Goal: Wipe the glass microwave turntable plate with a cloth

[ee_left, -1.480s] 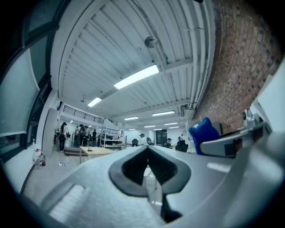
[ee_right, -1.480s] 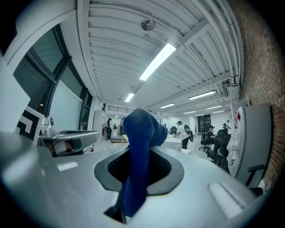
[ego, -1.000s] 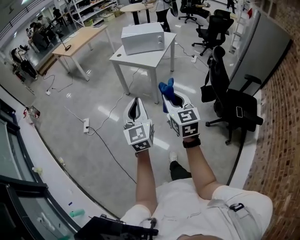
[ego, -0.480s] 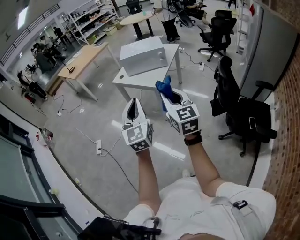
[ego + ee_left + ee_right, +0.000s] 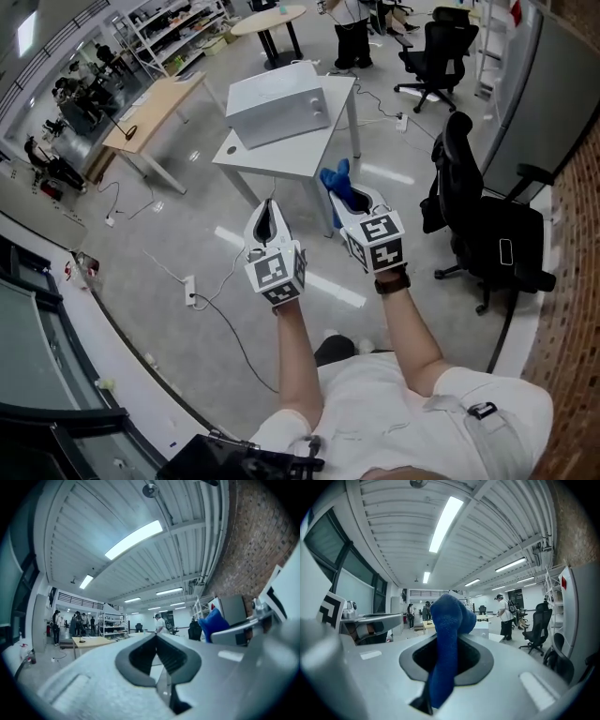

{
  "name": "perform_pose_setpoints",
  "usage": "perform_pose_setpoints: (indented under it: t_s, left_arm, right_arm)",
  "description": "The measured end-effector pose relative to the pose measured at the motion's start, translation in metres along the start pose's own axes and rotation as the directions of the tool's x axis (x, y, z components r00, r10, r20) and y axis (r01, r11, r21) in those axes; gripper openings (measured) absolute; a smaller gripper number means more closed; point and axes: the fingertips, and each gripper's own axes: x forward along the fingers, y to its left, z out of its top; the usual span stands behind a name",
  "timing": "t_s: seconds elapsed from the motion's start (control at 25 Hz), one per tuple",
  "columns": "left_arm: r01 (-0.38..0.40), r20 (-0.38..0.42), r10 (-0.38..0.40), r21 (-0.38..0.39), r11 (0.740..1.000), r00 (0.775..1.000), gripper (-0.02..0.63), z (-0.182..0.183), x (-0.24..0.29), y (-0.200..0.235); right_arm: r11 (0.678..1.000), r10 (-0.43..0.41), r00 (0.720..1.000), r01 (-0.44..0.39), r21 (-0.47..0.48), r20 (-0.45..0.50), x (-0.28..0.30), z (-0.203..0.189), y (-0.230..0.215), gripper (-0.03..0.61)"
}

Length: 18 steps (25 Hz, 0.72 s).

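Observation:
No glass turntable plate shows in any view. A white microwave (image 5: pixel 279 101) with its door closed stands on a white table (image 5: pixel 246 159) ahead of me. My right gripper (image 5: pixel 349 193) is held in the air short of the table, shut on a blue cloth (image 5: pixel 335 178) that sticks up from its jaws. In the right gripper view the blue cloth (image 5: pixel 449 623) fills the gap of that gripper (image 5: pixel 447 639). My left gripper (image 5: pixel 270 212) hangs beside it at the left, its jaws together on nothing. The left gripper view shows that gripper (image 5: pixel 156 636) shut, with the cloth (image 5: pixel 213 623) at the right.
A black office chair (image 5: pixel 473 202) stands to the right by a brick wall. A wooden table (image 5: pixel 155 98) is at the left, a round table (image 5: pixel 272 19) behind. A cable and power strip (image 5: pixel 190 287) lie on the floor. People (image 5: pixel 505 616) stand in the far room.
The view has drawn a little closer to the white table and microwave. Both grippers keep their places side by side, and the right one still holds the cloth.

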Motion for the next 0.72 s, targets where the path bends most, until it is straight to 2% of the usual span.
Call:
perform_pose_setpoints:
  t_s: [0.2,0.4,0.72]
  left_arm:
    - [0.027,-0.024,-0.027,-0.018,0.999,0.999,-0.002,-0.022,0.041,0.002]
    - [0.026,-0.019,-0.027,-0.046,0.999,0.999,-0.002,-0.038,0.104,0.022]
    - [0.034,0.057,-0.030,-0.058,0.998,0.998,-0.002,-0.014,0.225,0.070]
  right_arm:
    - [1.000,-0.007,1.000,0.007,0.008,-0.016,0.037,-0.007,-0.018,0.069]
    - [1.000,-0.014,0.999,0.013,-0.019,-0.039,0.093,-0.011,-0.041,0.069]
    - [0.997,0.001,1.000,0.000,-0.073,0.013,0.212,0.048,-0.066,0.069]
